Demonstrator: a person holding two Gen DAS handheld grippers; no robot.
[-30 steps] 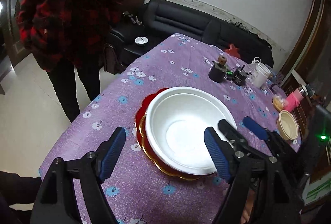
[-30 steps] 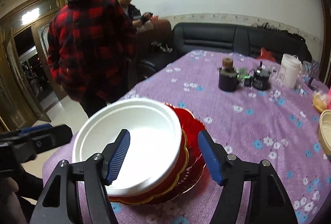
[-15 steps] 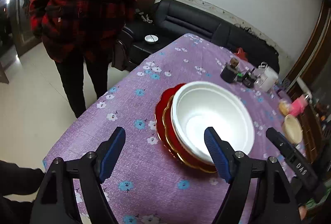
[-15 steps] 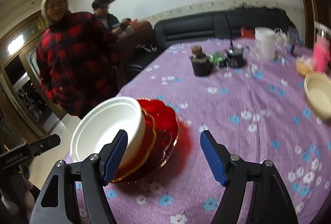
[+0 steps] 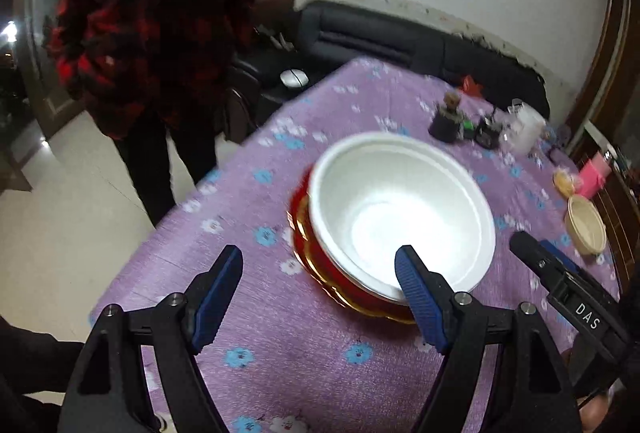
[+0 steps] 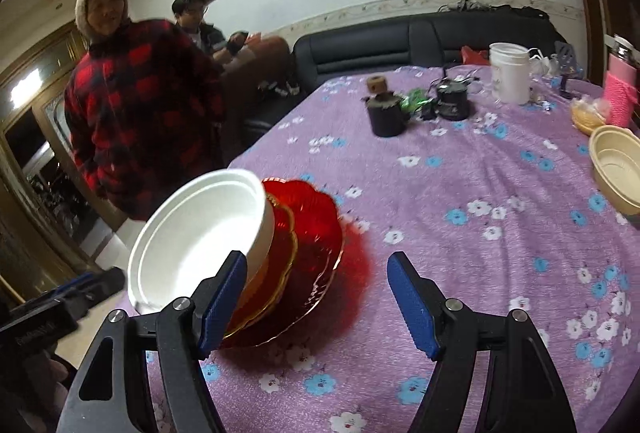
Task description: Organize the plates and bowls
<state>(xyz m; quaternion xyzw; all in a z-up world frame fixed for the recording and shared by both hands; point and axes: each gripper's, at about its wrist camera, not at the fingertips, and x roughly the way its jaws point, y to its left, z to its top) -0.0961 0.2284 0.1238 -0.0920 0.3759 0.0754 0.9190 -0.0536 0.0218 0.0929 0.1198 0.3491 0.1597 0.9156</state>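
A white bowl (image 5: pixel 400 217) sits nested on a stack of red, gold-rimmed plates (image 5: pixel 316 269) on the purple flowered tablecloth (image 5: pixel 280 353). My left gripper (image 5: pixel 320 273) hovers open just short of the stack's near edge, its right finger in front of the bowl's rim. In the right wrist view the white bowl (image 6: pixel 200 233) and red plates (image 6: pixel 316 229) lie to the left. My right gripper (image 6: pixel 316 269) is open with nothing pressed between its pads. A beige bowl (image 6: pixel 616 169) stands alone at the far right.
A person in a red plaid jacket (image 5: pixel 152 33) stands at the table's left edge, and another person sits behind. A dark jar (image 6: pixel 384 113), a small black device (image 6: pixel 452 101), a white tub (image 6: pixel 508 73) and a pink item (image 6: pixel 620 97) stand at the far end, before a black sofa (image 6: pixel 400 41).
My right gripper has drawn back from the bowl's rim and rolled, so the stack now sits left in its view. The left gripper's view has shifted, with the stack now nearer its right finger.
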